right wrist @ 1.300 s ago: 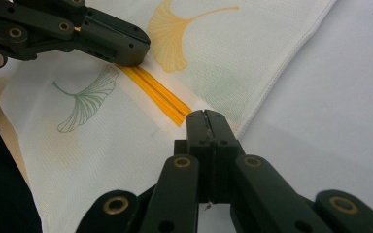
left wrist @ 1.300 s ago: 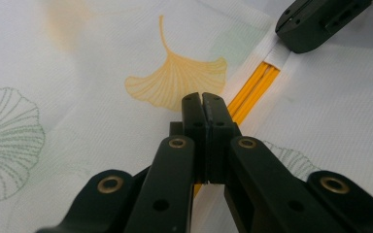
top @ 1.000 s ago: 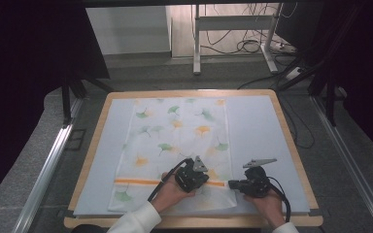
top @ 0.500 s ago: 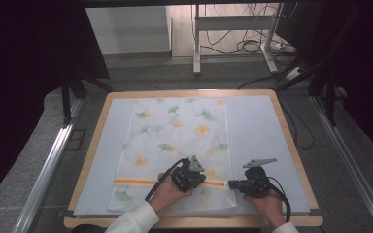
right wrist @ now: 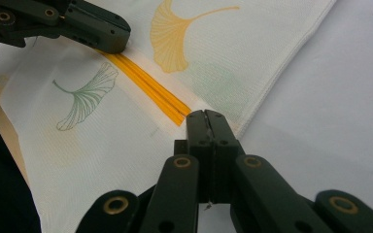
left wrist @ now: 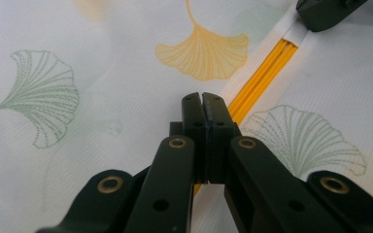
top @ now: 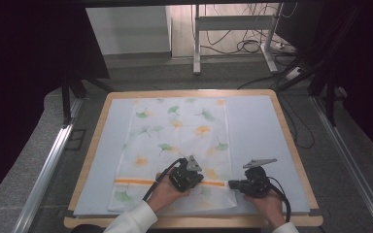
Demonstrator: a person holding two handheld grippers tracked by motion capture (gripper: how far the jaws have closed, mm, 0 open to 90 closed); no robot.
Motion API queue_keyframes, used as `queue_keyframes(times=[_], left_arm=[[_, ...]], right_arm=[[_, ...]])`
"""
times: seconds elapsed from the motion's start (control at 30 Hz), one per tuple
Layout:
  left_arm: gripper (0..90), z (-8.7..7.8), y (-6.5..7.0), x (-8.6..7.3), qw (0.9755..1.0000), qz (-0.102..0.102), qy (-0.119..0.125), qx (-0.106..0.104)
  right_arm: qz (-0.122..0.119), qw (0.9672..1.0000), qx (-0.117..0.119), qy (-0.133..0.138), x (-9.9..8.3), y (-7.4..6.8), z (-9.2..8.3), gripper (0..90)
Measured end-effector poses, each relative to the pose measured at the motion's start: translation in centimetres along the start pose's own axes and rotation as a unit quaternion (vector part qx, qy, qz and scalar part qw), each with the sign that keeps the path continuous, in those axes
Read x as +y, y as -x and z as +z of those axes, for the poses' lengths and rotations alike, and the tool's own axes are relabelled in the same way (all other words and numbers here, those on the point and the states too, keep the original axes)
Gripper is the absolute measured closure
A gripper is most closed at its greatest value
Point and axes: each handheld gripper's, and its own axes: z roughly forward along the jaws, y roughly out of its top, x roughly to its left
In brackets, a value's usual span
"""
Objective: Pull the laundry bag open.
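- We see almost no change from the frames a second ago: both hands stay at the near end of the cloth (top: 179, 141), and the left tool (top: 200, 175) has only edged slightly along the orange stripe (top: 136, 182).
- We judge that the work is paused at the grip stage; the cloth lies flat and unlifted on the surface (top: 257, 126).
- Left tool (left wrist: 202, 104): jaws fully closed, tips meeting, resting on the cloth right beside the stripe (left wrist: 262, 77). Whether fabric is pinched between the tips, we cannot tell.
- Right tool (right wrist: 206, 121): jaws likewise closed, tips at the stripe's end (right wrist: 148, 87), close to the cloth's side edge, with bare surface (right wrist: 340, 97) on its other side. Again we cannot tell whether it has a pinch of fabric.
- Pose: in the high view both hands hold their tools low and nearly level; the right tool (top: 233, 184) points toward the left one.
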Motion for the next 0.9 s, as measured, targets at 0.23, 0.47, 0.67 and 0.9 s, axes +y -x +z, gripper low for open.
queue_keyframes(times=[0.23,0.47,0.67,0.9], left_arm=[[90.0,-0.2,-0.14,-0.17,1.0,-0.001,-0.003,0.002],[90.0,-0.43,-0.42,-0.39,1.0,-0.003,-0.004,0.004],[90.0,-0.64,-0.65,-0.59,1.0,-0.006,-0.006,0.004],[90.0,-0.91,-0.85,-0.85,0.9999,-0.008,-0.008,0.006]], right_arm=[[-0.001,1.0,0.0,0.0,-0.01,0.0,-0.01,89.5],[-0.001,1.0,0.0,0.0,-0.01,-0.01,-0.01,89.5],[-0.001,1.0,-0.001,0.0,-0.01,-0.02,-0.01,89.5],[-0.001,1.0,0.0,0.001,-0.02,-0.02,-0.01,89.5]])
